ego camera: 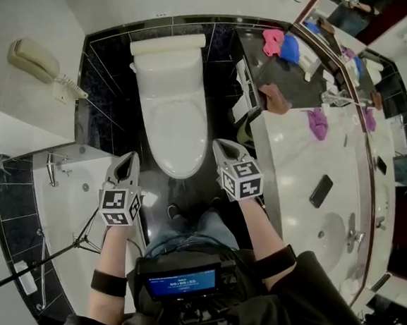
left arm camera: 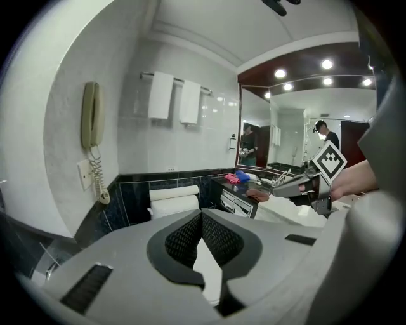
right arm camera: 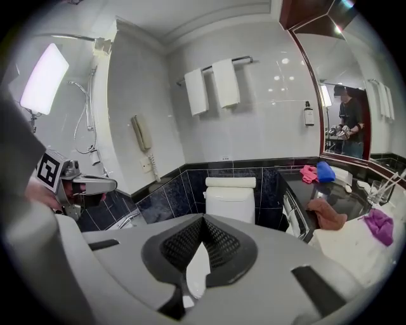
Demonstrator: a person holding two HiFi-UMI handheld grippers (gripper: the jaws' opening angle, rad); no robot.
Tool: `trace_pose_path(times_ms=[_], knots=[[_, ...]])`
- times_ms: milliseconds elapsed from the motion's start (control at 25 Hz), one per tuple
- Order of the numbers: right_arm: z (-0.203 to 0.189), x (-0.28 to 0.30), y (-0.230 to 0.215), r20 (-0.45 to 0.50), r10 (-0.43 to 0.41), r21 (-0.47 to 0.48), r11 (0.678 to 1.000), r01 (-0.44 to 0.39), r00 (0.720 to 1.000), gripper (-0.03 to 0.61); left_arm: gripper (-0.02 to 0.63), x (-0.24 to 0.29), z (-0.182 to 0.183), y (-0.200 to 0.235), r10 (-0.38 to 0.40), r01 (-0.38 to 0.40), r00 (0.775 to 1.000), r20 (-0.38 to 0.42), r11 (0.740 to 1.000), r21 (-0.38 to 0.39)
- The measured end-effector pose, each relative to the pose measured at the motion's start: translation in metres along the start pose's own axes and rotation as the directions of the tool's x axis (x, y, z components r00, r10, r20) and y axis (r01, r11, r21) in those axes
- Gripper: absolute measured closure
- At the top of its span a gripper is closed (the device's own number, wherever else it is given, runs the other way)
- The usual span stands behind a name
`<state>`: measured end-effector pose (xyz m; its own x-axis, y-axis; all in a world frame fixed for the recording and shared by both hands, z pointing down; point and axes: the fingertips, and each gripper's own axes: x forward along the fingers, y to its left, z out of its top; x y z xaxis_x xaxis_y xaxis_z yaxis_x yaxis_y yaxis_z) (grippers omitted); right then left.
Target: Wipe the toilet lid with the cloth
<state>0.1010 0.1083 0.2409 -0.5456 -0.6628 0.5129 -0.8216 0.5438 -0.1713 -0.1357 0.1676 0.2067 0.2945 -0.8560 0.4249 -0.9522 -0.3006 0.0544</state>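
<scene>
Both forearms are stretched forward side by side, tongs pointing ahead and slightly down. The left tongs (ego camera: pixel 129 157) hang off the front-left of the toilet lid (ego camera: pixel 172 116) and the right tongs (ego camera: pixel 224 149) off its front-right. The lid sits between them and neither touches it. Both pairs have their pads pressed fully together, with nothing gripped.

Counts:
- One toilet, lid down.
- Four cloths, all on the bench (ego camera: pixel 295 166) and none in hand:
  - brown cloth (ego camera: pixel 275 99) at the bench edge nearest the toilet
  - pink cloth (ego camera: pixel 273 40) and blue cloth (ego camera: pixel 290 49) at the far corner by the mirror
  - purple cloth (ego camera: pixel 317 123) further in, toward the mirror edge
- One black phone (ego camera: pixel 321 190) lies mid-bench and one basin (ego camera: pixel 331 237) is at the near end.
- Two white towels (right arm camera: pixel 211 86) hang on the wall rail.
- One wall handset (ego camera: pixel 32 60) is left of the toilet.

Room to move is tight — a narrow strip of dark floor on each side of the toilet. The bathtub (ego camera: pixel 73 196) rim closes it off on the left and the bench edge on the right. The space over the lid is open.
</scene>
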Motion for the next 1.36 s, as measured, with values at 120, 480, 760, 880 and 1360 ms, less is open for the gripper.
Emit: trace_pose_path(times_ms=[120, 480, 760, 880, 1360], knots=[[0.002, 0.000, -0.006, 0.000, 0.001, -0.013, 1.000, -0.001, 1.000, 0.563, 0.614, -0.002, -0.006, 0.005, 0.028, -0.028, 1.000, -0.010, 0.999, -0.018], [-0.011, -0.003, -0.012, -0.031, -0.009, -0.050, 0.999, 0.007, 0.999, 0.565, 0.614, -0.014, -0.005, 0.007, 0.067, -0.067, 0.998, -0.009, 0.997, -0.027], [-0.009, -0.011, -0.010, -0.028, -0.005, -0.061, 0.998, 0.003, 1.000, 0.565, 0.614, -0.020, -0.003, 0.002, 0.072, -0.072, 0.997, 0.001, 0.997, -0.028], [-0.012, -0.015, -0.012, -0.031, -0.010, -0.065, 0.998, 0.008, 0.999, 0.565, 0.614, -0.024, -0.002, -0.001, 0.071, -0.071, 0.997, 0.005, 0.997, -0.027], [-0.011, -0.032, -0.002, -0.021, -0.025, -0.072, 0.997, 0.023, 0.999, 0.565, 0.614, -0.042, -0.004, -0.004, 0.068, -0.067, 0.997, 0.023, 0.997, -0.023]])
